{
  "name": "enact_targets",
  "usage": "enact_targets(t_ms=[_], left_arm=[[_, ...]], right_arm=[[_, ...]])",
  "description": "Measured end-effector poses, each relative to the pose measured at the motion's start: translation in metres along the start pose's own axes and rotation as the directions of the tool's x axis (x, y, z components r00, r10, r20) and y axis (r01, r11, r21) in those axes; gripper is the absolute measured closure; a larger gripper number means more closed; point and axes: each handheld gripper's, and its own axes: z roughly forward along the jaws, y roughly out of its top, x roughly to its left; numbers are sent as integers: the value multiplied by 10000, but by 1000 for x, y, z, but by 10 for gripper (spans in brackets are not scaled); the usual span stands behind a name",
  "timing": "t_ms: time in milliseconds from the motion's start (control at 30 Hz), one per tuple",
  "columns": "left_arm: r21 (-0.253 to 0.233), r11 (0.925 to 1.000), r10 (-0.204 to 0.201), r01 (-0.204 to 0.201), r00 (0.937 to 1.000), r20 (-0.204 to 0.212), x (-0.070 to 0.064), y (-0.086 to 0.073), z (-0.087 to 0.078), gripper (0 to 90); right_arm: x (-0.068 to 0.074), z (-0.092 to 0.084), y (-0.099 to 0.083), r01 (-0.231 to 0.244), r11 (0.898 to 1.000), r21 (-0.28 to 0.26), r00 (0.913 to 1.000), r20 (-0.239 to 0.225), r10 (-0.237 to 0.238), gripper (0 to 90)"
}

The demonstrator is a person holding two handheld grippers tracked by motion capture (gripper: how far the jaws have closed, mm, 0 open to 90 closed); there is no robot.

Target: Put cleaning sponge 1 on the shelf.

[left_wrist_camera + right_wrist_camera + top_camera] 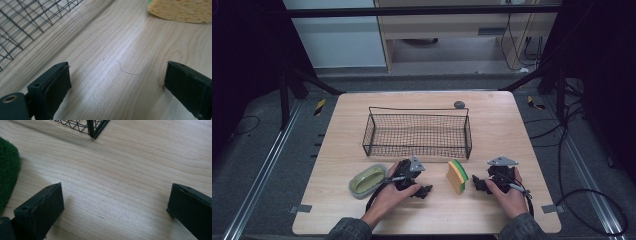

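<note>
A yellow sponge [457, 176] with a green scouring face stands on edge on the wooden table [497, 125], in front of the black wire basket [418, 136]. My left gripper [424, 190] rests on the table left of the sponge, open and empty. In the left gripper view its jaws [117, 75] stand wide over bare wood, with the sponge [180, 11] ahead at the upper right. My right gripper [479, 184] lies right of the sponge, also open and empty. In the right gripper view [116, 197] the sponge's green face [7, 170] shows at the left edge.
A green oval dish [368, 180] sits left of my left hand. A small dark round object [459, 104] lies behind the basket. The basket mesh [27, 20] is at the upper left of the left gripper view, and its corner [93, 128] at the top of the right gripper view.
</note>
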Motion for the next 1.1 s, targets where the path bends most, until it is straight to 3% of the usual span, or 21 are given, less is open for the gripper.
enact_targets(t_ms=[100, 133, 167, 200, 267, 333, 367, 400, 433, 467, 633, 667, 700, 867, 1000, 1067, 1100], left_arm=[[75, 9996, 274, -274, 9996, -2, 3, 6, -7, 54], [399, 9975, 572, -576, 9983, 110, 9, 14, -16, 49], [399, 9975, 572, -576, 9983, 110, 9, 14, -16, 47], [620, 9942, 889, -882, 9960, -92, 14, 21, -26, 47], [704, 9933, 926, -912, 9956, -164, 16, 24, -31, 47], [1211, 9867, 1158, -1087, 9918, -536, 23, 28, -47, 46], [1211, 9867, 1158, -1087, 9918, -536, 23, 28, -47, 48], [1532, 9813, 1286, -1163, 9890, -727, 29, 25, -58, 51], [1532, 9813, 1286, -1163, 9890, -727, 29, 25, -58, 58], [1983, 9735, 1303, -1140, 9889, -714, 35, 22, -70, 59], [2482, 9631, 1228, -1038, 9905, -624, 50, 14, -89, 71], [2759, 9556, 1247, -1038, 9904, -592, 57, 10, -94, 86], [2759, 9556, 1247, -1038, 9904, -592, 57, 10, -94, 96], [3729, 9235, 1247, -898, 9897, -705, 75, 1, -99, 128], [3874, 9204, 957, -534, 9913, -907, 81, -3, -101, 175], [4104, 9107, 820, -466, 9942, -692, 85, -8, -103, 206], [4104, 9107, 820, -466, 9942, -692, 85, -8, -103, 217]], right_arm=[[-1, 1, 1, 30, 10000, 18, 10000, -10, -30, 4], [-1, 2, 2, 77, 10000, 27, 10000, -25, -77, 4], [-1, 2, 3, 16, 10000, 51, 10000, -85, -16, 4], [-2, 3, 3, 63, 10000, 37, 10000, -56, -63, 4], [-2, 3, 3, 113, 9999, -19, 9999, -83, -113, 5], [-3, 1, 2, 44, 10000, 2, 9998, -179, -44, 6], [-3, 1, 2, 44, 10000, 2, 9998, -179, -44, 6], [-5, 0, 0, 128, 9999, -21, 9998, -125, -128, 7], [-5, 0, 0, 128, 9999, -21, 9998, -125, -128, 7], [-7, -2, -2, 98, 9999, -39, 9999, -138, -99, 7], [-8, -2, -3, 143, 9999, -43, 9998, -150, -143, 7], [-8, -2, -3, 116, 9999, -39, 9998, -153, -117, 7], [-8, -2, -3, 116, 9999, -39, 9998, -153, -117, 7], [-7, -5, -5, 90, 10000, -39, 9999, -91, -91, 7], [-8, -8, -8, 84, 10000, -45, 9999, -107, -84, 8], [-9, -9, -9, 106, 9999, -66, 9999, -119, -107, 8], [-9, -9, -9, 106, 9999, -66, 9999, -119, -107, 8]])
